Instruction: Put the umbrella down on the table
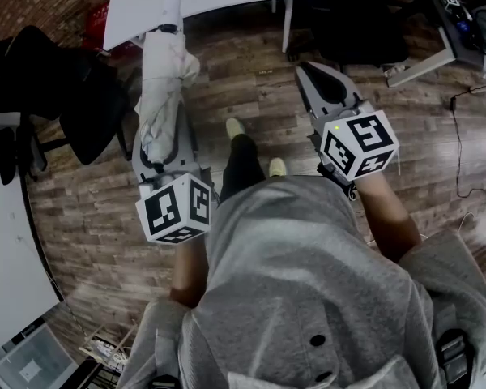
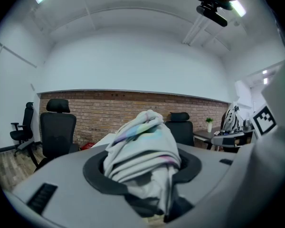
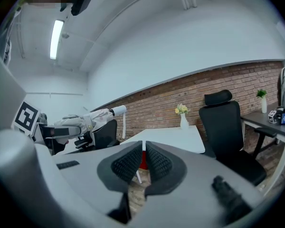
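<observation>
Umbrella [image 1: 166, 71], folded, clamped in left gripper [image 1: 160, 128]

One umbrella [image 1: 164, 79], one left gripper [image 1: 162, 140], one right gripper [image 1: 317, 71], one vase [image 3: 184, 120]

Ceiling tubes [image 3: 57, 39] light the room evenly; gripper views bend and darken at edges.

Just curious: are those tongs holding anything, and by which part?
The left tongs grip the folded umbrella by its bunched cloth; the right tongs hold nothing.
</observation>
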Tool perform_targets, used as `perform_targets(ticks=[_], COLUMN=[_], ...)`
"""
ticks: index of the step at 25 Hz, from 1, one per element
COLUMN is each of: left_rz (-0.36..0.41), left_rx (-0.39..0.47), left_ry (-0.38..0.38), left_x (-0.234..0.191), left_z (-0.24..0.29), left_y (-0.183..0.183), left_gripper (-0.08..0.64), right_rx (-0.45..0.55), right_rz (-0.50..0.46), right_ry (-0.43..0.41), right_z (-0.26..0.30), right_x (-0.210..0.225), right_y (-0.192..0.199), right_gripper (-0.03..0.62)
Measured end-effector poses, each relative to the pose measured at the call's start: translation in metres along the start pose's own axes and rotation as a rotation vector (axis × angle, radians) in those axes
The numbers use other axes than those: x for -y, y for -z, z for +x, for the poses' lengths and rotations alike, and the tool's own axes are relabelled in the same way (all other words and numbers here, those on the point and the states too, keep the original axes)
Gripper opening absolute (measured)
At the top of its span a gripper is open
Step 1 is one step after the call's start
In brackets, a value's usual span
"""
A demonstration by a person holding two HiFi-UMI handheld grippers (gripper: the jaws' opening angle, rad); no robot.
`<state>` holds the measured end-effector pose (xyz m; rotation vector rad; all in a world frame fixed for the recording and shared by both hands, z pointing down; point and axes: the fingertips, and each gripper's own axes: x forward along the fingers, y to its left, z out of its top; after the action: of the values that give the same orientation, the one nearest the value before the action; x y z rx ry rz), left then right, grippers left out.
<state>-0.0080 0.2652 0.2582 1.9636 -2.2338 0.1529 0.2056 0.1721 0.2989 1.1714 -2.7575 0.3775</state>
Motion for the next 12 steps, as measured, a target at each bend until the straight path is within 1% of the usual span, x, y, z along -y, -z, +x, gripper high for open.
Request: perform_targets(ticks=[12], left_rz=[0.007], left_rx=[-0.004], left_ry=[0.022], left_x=[-0.003], left_z=[0.040], left_y=[-0.002], left_gripper=[0.235], right_rx=[-0.001], right_rz=[0.005], right_ry=[0.019], right_z=[0.029], right_x=[0.019], right_y=[-0.004], right_gripper=[0.034])
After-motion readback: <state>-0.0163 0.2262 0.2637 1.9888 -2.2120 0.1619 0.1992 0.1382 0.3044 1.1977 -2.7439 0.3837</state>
